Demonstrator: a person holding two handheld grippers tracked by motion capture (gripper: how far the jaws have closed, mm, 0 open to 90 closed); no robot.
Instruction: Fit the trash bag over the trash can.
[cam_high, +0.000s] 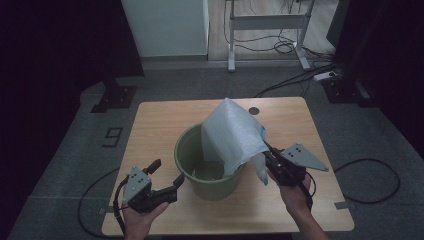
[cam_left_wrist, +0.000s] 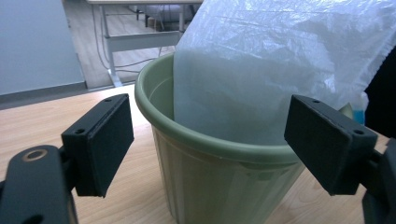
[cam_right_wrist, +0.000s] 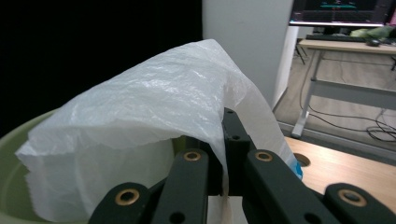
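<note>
A green plastic bin stands in the middle of the wooden table. A thin white plastic bag rises out of the bin and leans over its right rim. My right gripper is shut on the bag's right edge, just right of the bin. In the right gripper view the bag drapes over my closed jaws, with the bin's rim at the left. My left gripper is open at the bin's lower left, holding nothing. In the left gripper view its pads frame the bin and the bag.
A round cable hole sits near the table's far edge. Beyond the table are a white desk frame, floor cables and a power strip. A dark stand base lies at the far left.
</note>
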